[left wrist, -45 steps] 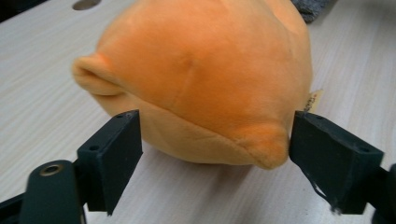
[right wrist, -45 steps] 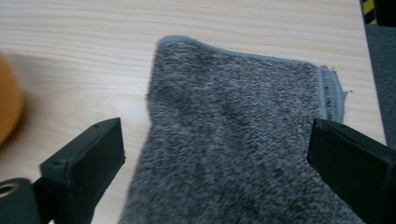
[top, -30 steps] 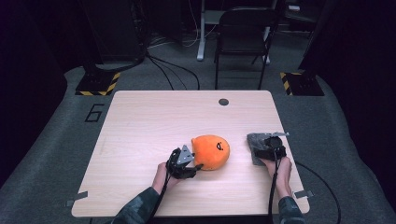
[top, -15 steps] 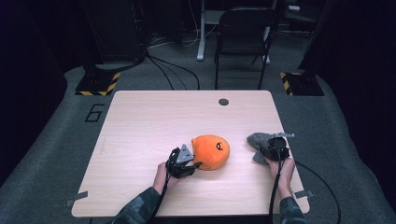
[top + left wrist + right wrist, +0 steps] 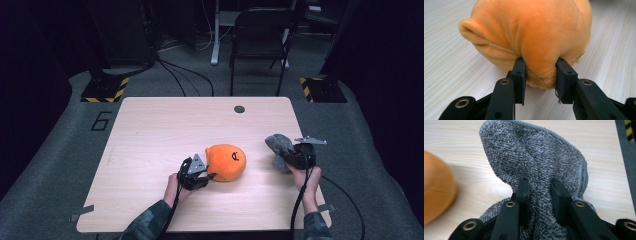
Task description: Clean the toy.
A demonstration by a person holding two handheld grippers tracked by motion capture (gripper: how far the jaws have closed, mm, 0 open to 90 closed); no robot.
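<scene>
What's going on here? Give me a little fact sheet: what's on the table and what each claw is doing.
Surface: wooden table
Toy: orange plush toy, near the middle
Cloth: grey cloth, at the right, bunched and partly raised
Left gripper: shut on a fold of the plush toy
Right gripper: shut on the cloth
Background: black chair beyond the table
</scene>
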